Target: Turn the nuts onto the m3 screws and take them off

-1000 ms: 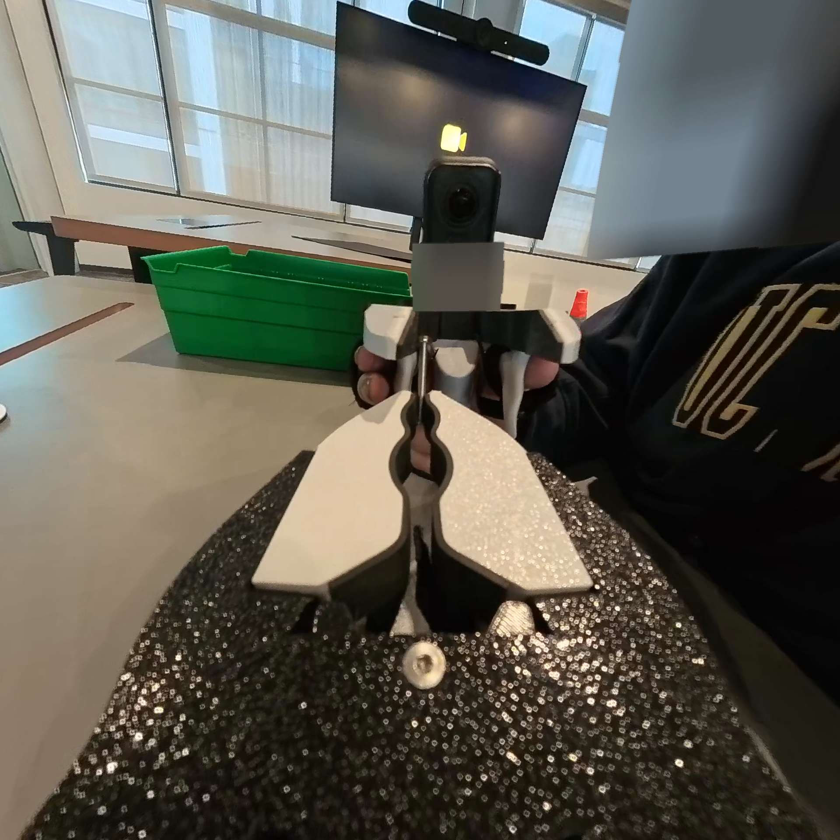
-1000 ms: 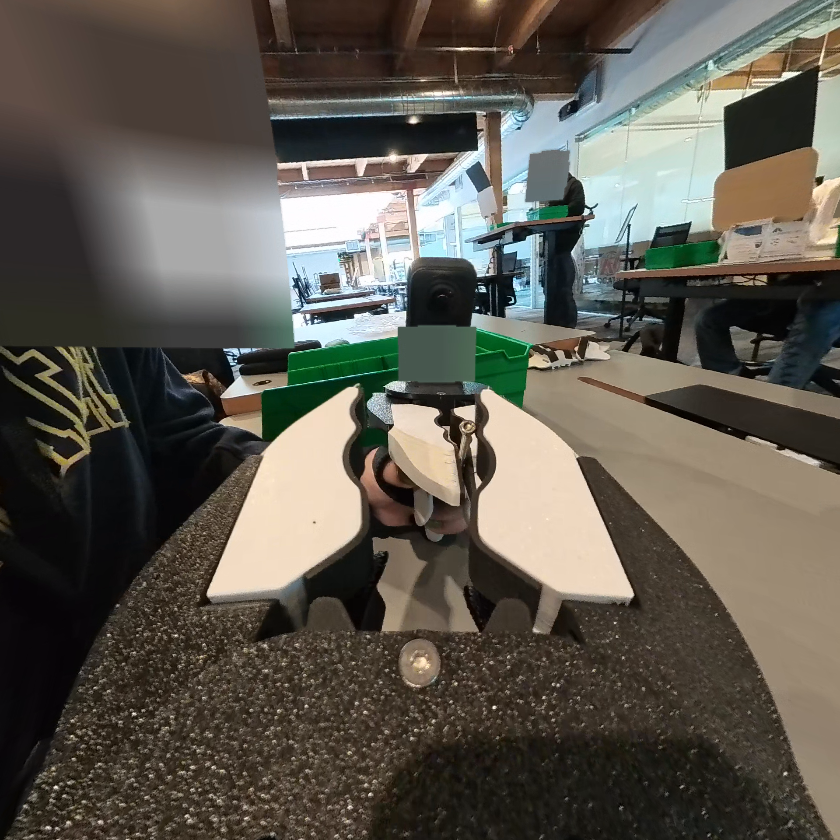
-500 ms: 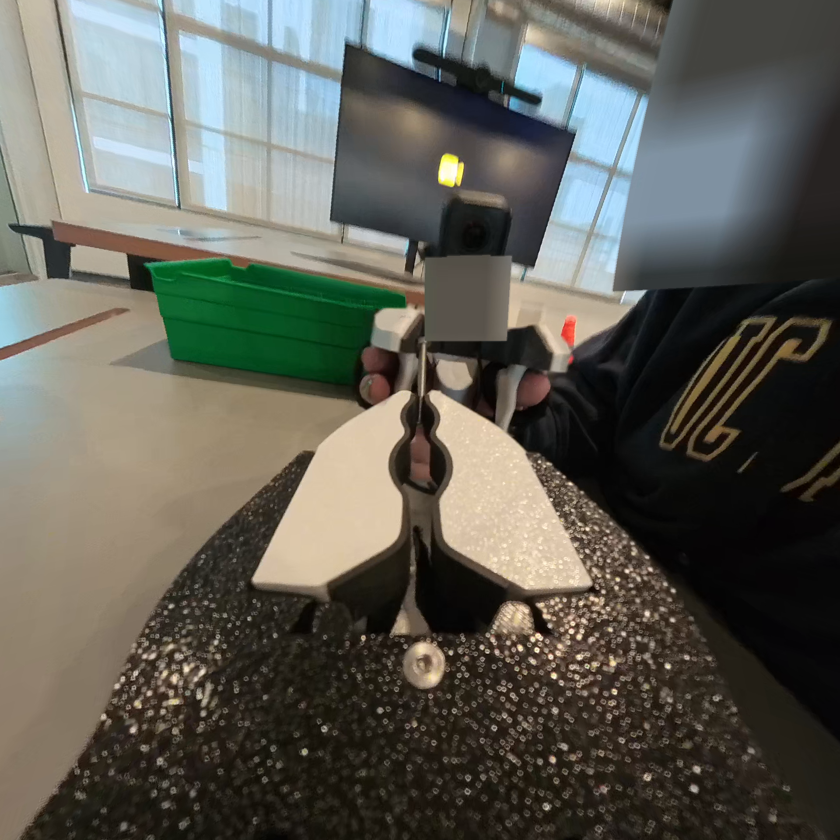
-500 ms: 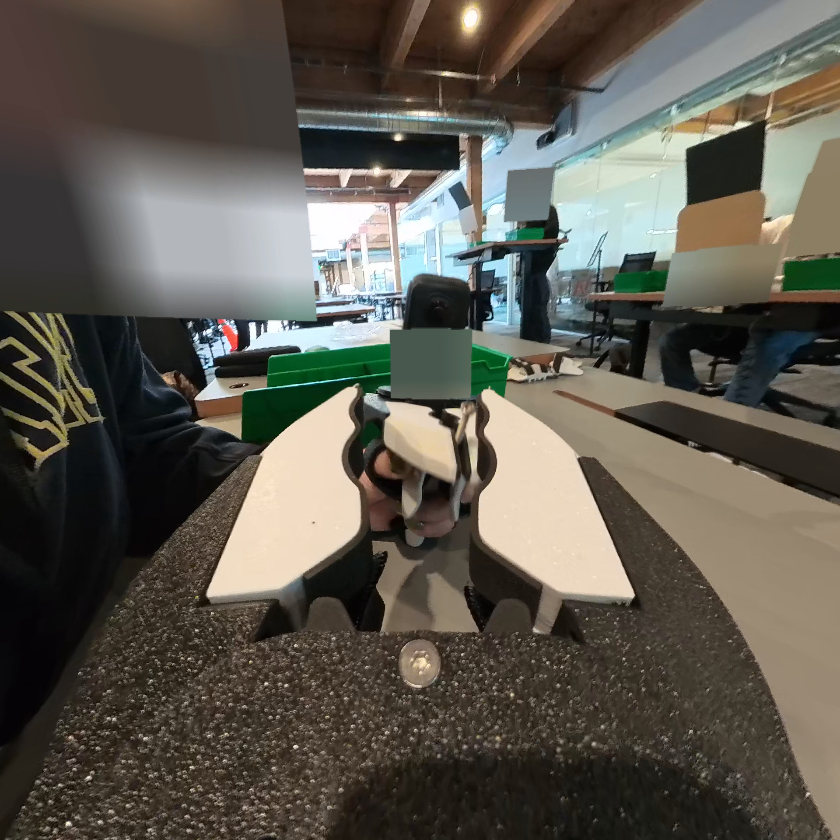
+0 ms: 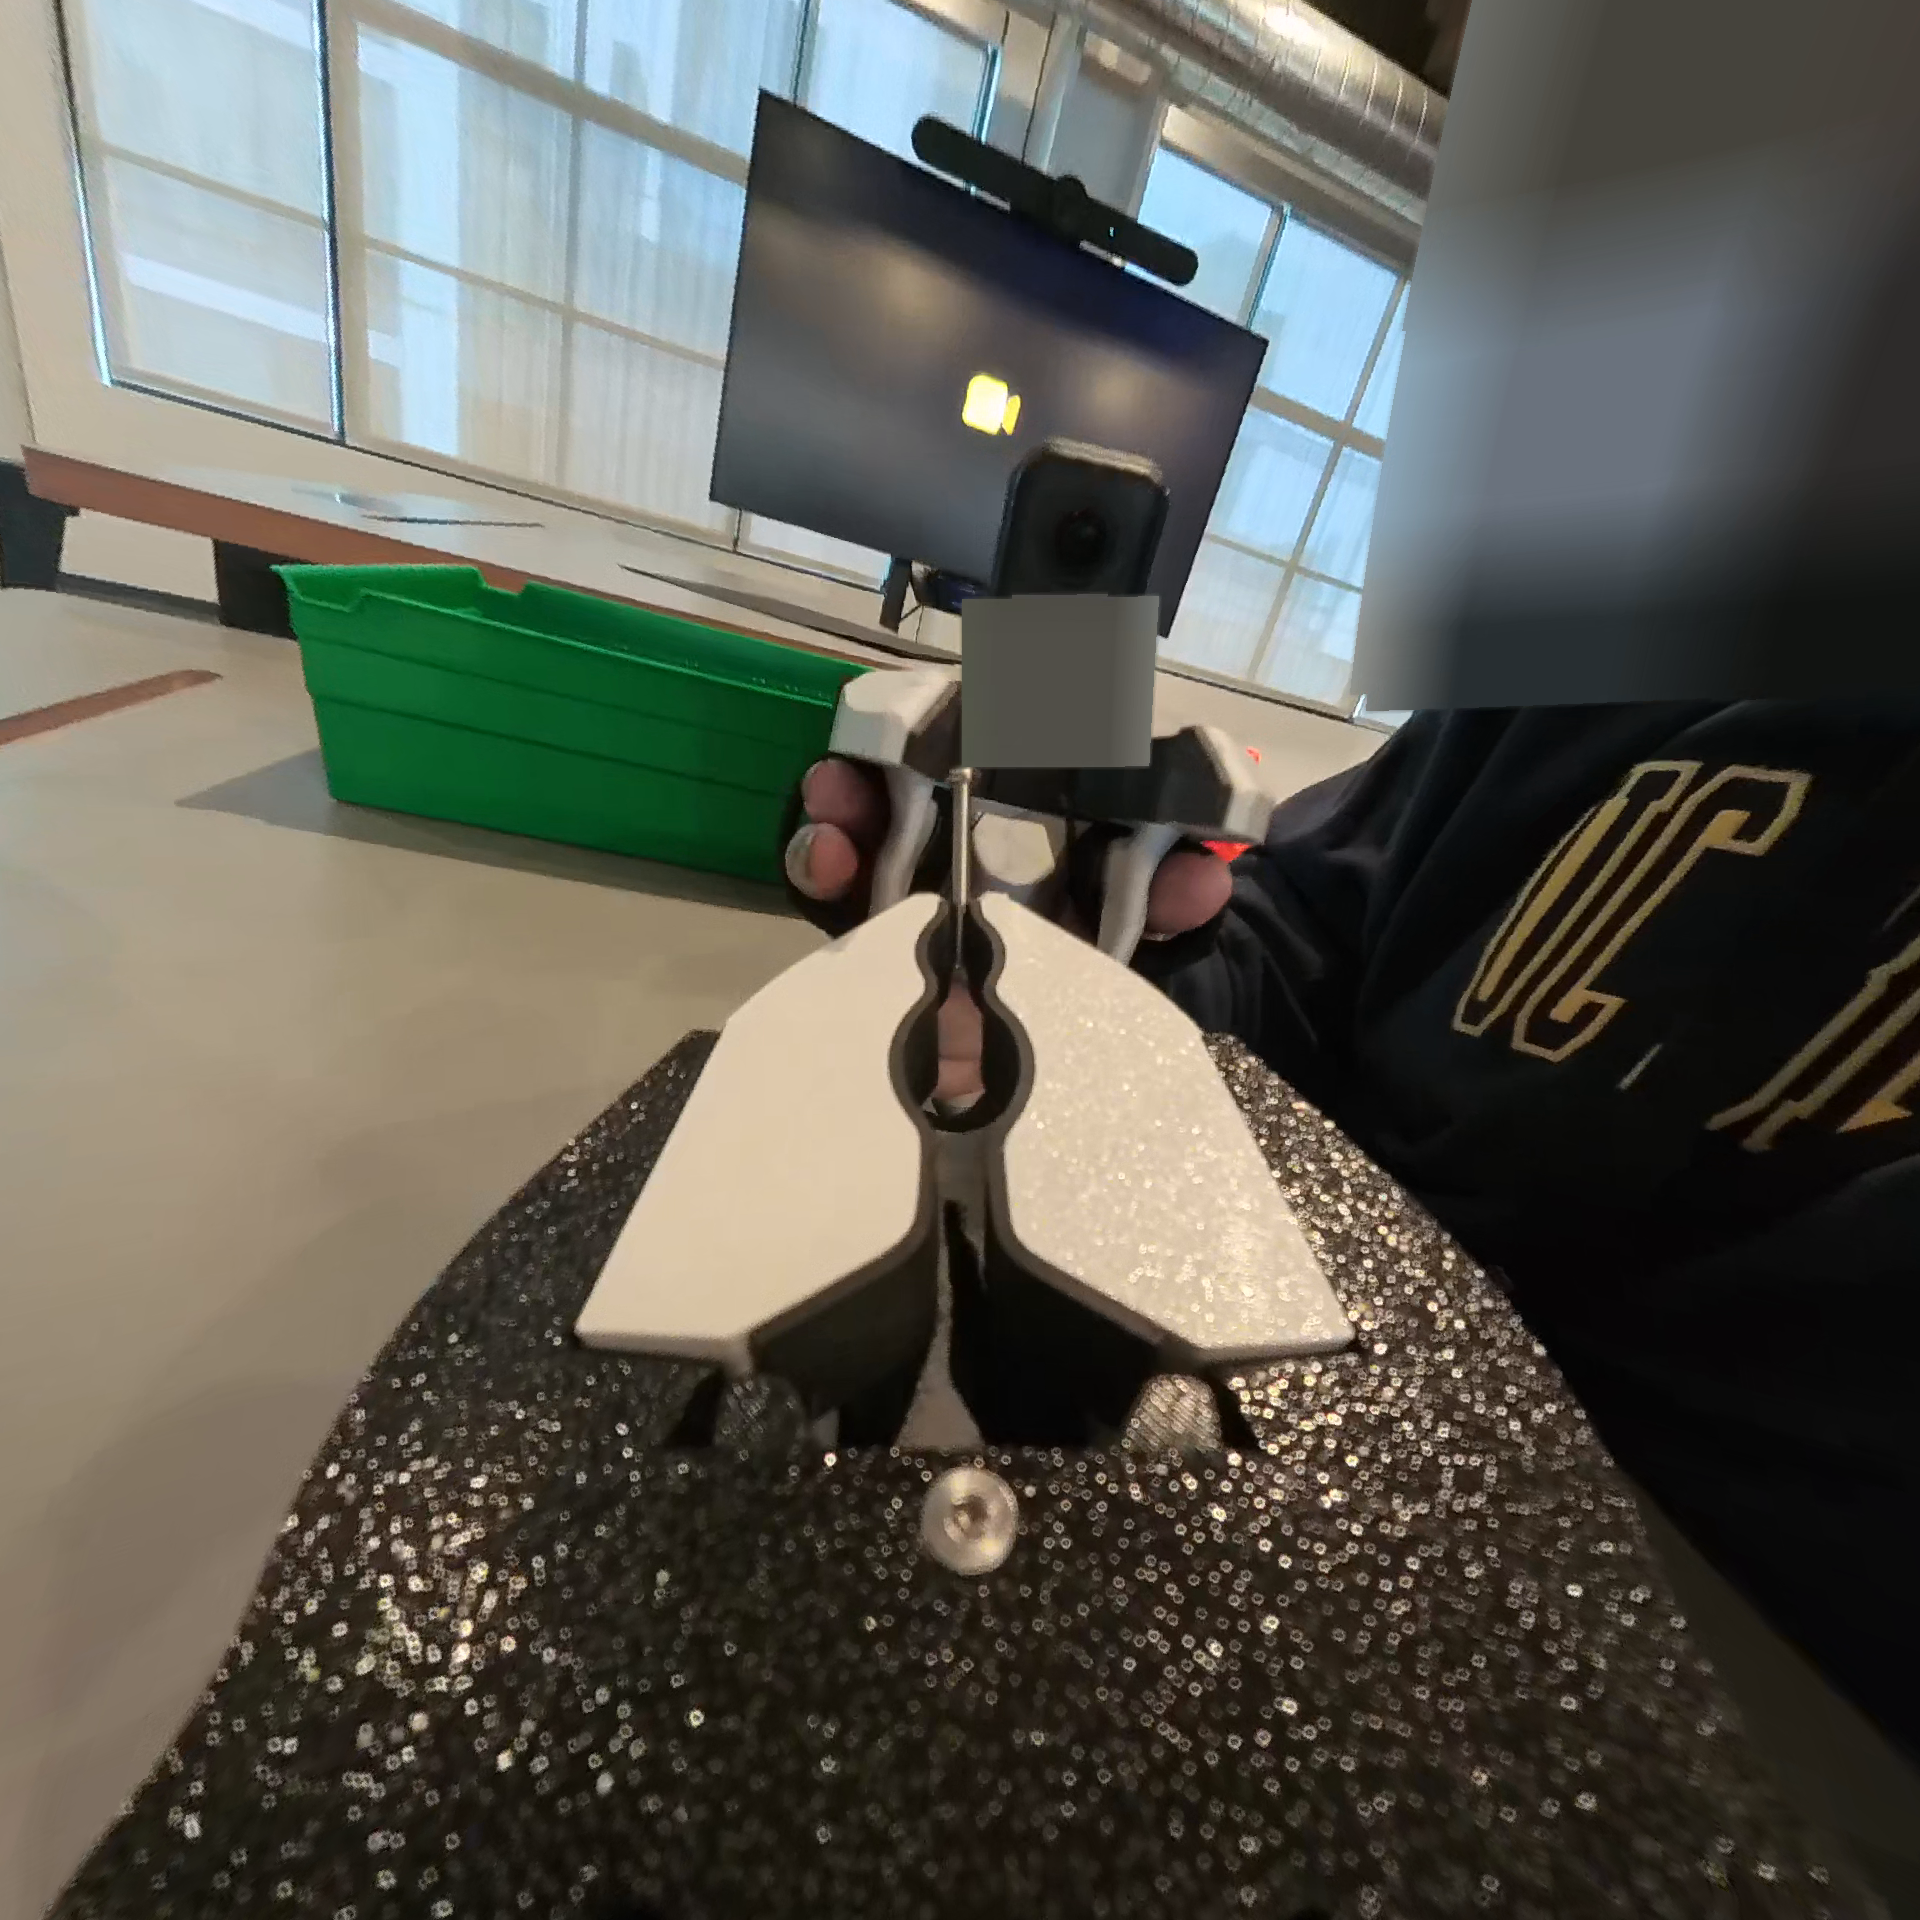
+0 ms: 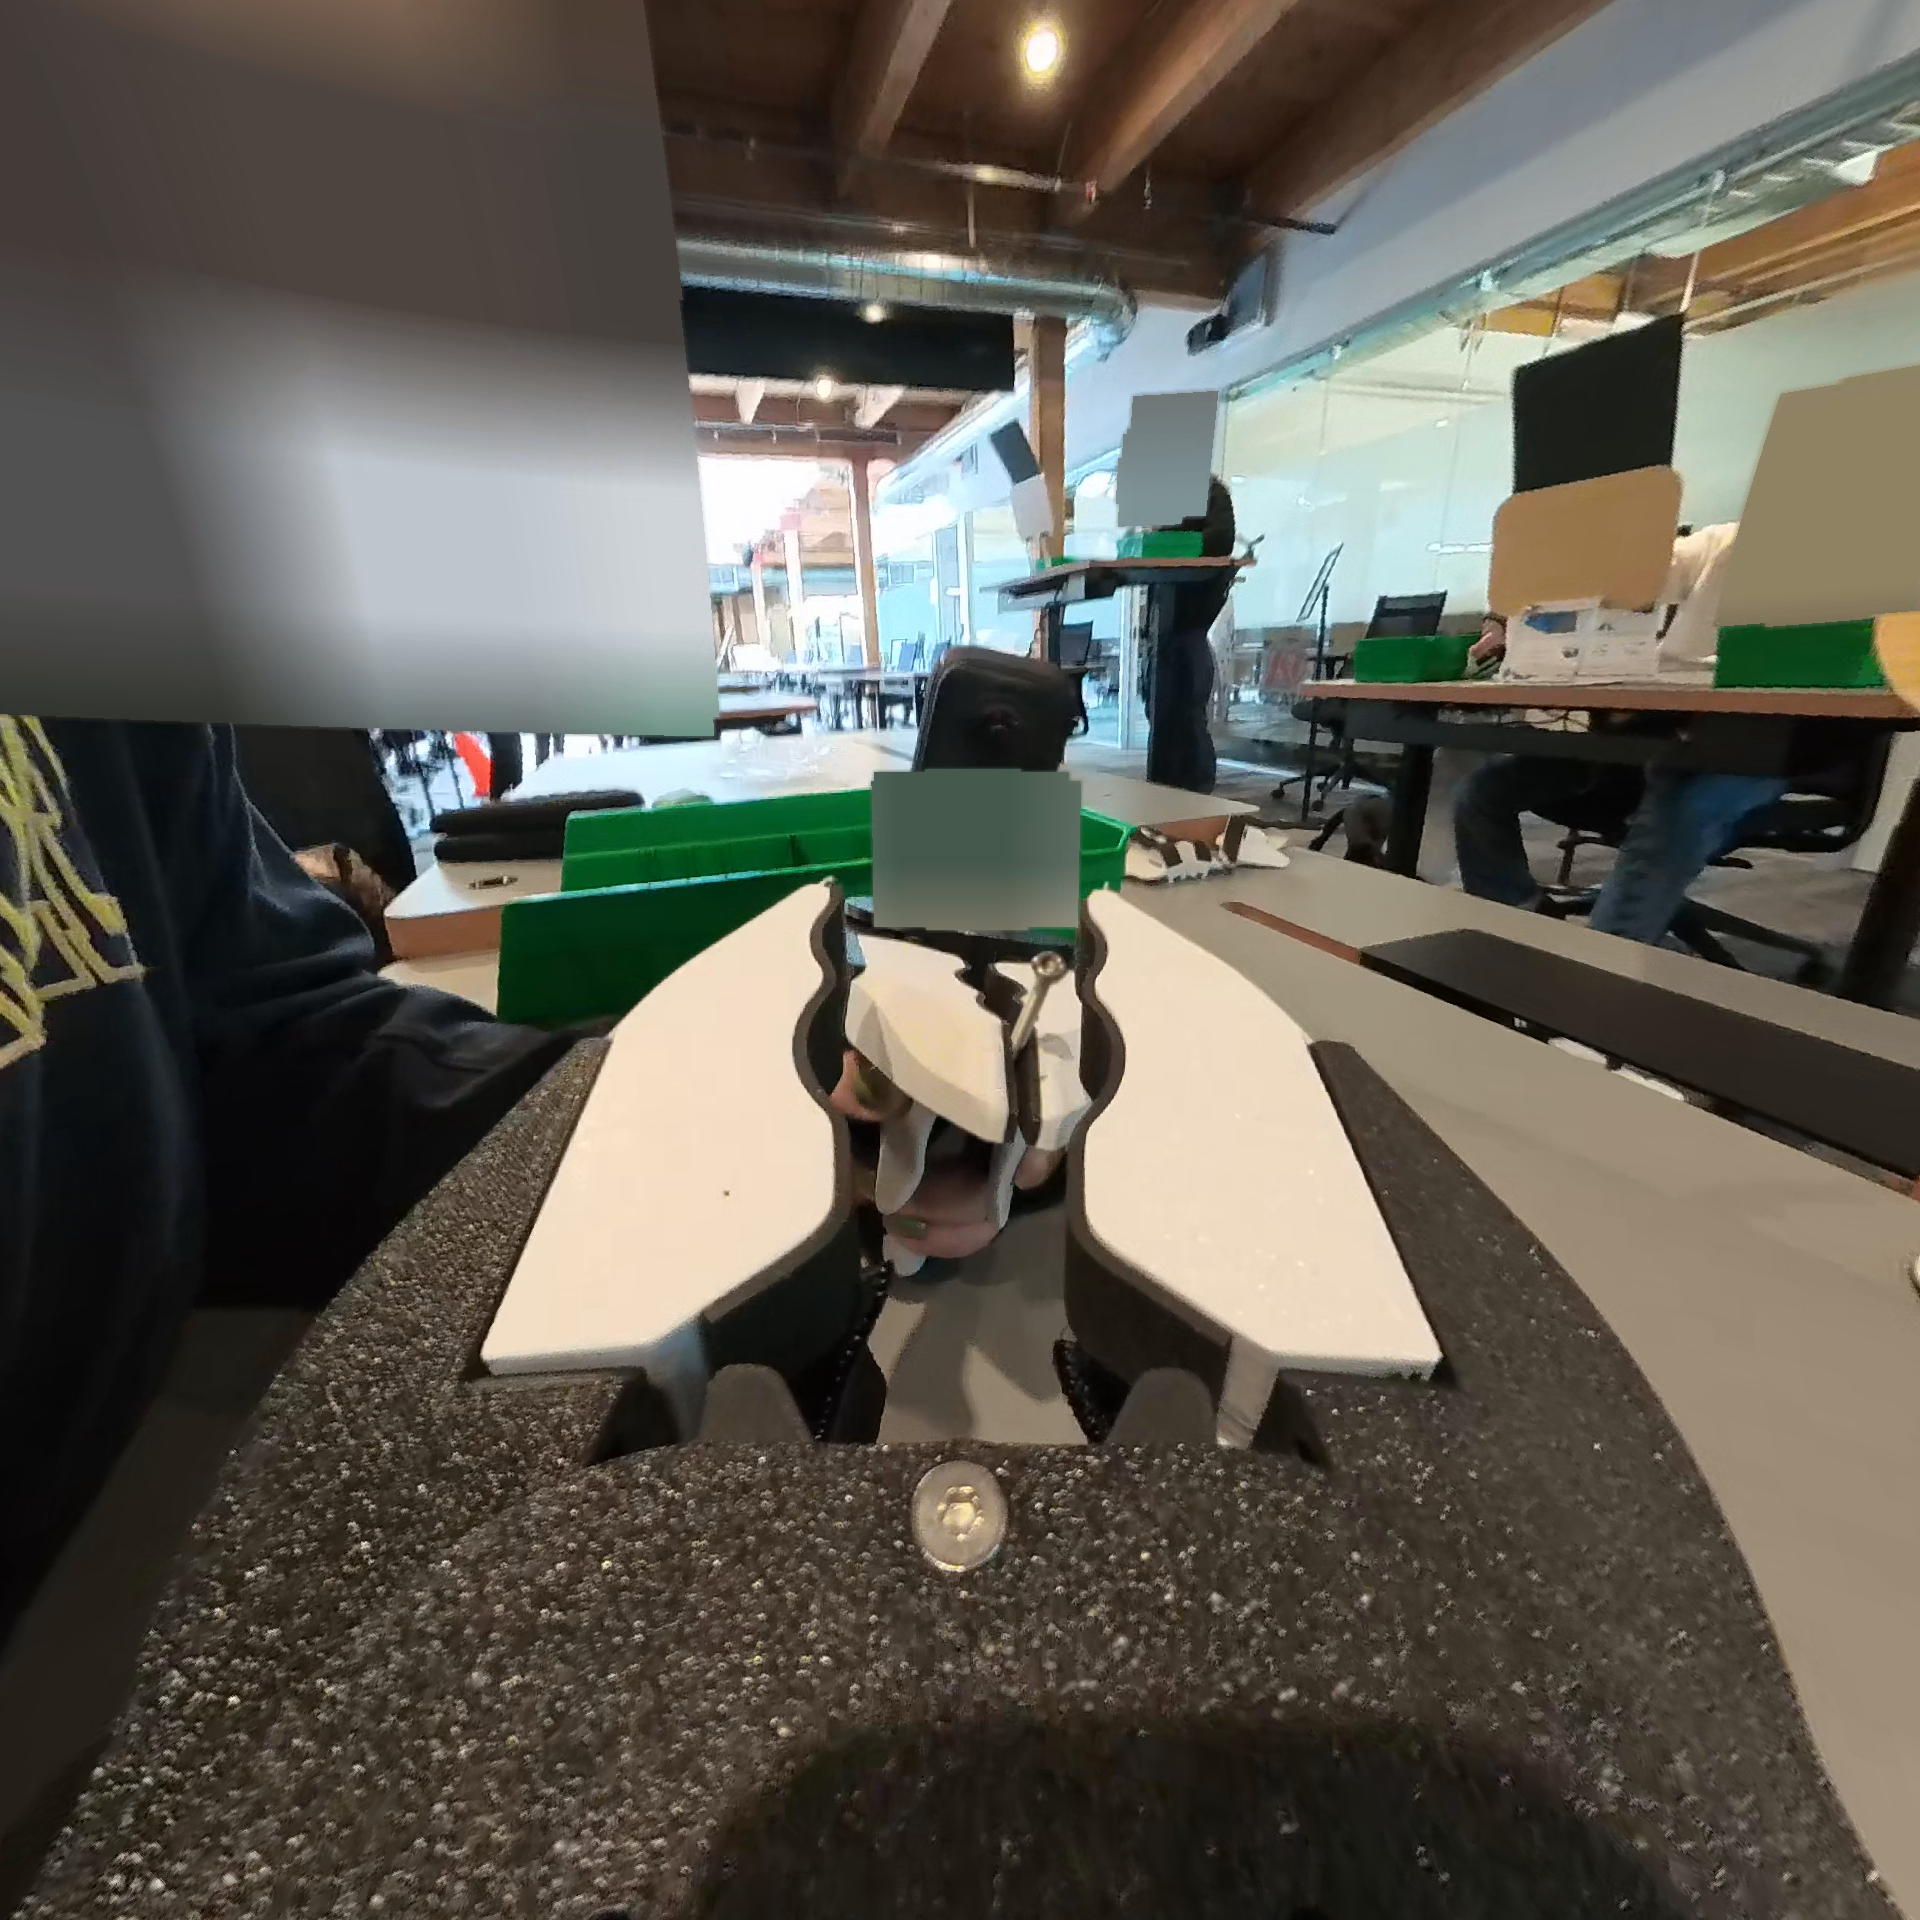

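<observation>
Left gripper (image 5: 961, 914): clenched on screw (image 5: 964, 842), upright, centre. Right gripper (image 6: 956, 914): released, facing it, holds nothing. Nut: none visible on screw. Threading judged still to do.

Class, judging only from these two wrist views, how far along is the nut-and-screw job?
Done: the left hand-held gripper has a thin metal screw pinched at its tips, head end outward. In hand: the right hand-held gripper is open, its fingers either side of the screw without touching it. Left: no nut can be made out on the screw, so threading on and taking off both seem to remain.
</observation>
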Motion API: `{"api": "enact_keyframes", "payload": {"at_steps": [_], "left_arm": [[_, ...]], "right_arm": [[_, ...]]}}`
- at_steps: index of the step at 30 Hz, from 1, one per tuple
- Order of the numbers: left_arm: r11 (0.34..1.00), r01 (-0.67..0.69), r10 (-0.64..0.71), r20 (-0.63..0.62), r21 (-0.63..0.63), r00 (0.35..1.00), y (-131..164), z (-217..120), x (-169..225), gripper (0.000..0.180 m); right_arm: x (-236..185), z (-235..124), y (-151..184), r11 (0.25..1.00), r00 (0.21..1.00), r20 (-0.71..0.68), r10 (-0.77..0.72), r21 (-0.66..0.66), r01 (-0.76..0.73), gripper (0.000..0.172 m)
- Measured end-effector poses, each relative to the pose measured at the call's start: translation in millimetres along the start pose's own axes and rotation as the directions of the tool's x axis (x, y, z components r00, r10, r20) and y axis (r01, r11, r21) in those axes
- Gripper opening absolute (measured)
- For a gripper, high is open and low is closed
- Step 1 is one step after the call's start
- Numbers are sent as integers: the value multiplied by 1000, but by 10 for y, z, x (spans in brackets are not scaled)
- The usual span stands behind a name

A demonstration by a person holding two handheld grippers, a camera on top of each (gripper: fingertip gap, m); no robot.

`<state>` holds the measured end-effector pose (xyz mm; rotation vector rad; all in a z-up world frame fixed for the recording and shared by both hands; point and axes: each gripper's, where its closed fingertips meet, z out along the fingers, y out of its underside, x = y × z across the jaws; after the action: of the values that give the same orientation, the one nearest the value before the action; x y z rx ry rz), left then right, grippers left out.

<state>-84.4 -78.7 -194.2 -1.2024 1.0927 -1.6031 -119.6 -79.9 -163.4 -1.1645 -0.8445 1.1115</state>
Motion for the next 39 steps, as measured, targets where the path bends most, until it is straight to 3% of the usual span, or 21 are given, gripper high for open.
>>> {"api": "enact_keyframes", "payload": {"at_steps": [19,23,27,34,36,39], "left_arm": [[999,15,-16,18,33,1000,-31,-25,-45,2],[996,47,-46,-22,71,999,-87,-73,-29,2],[999,21,-21,2,31,1000,-30,-44,-31,2],[969,-174,196,121,-173,973,169,49,-85,2],[962,-182,204,96,-205,974,221,84,-56,2],[960,-170,183,37,-223,982,268,114,15,2]], "right_arm": [[-17,-78,61,1000,1000,11,-2,-20,2,47],[36,-167,28,1000,1000,5,-3,-14,3,30],[162,-298,22,977,997,-44,-70,-206,59,28],[153,-493,182,822,995,-59,-84,-568,35,20],[91,-509,197,800,993,-2,-116,-593,92,20],[26,-539,190,752,950,128,-286,-584,306,15]]}}
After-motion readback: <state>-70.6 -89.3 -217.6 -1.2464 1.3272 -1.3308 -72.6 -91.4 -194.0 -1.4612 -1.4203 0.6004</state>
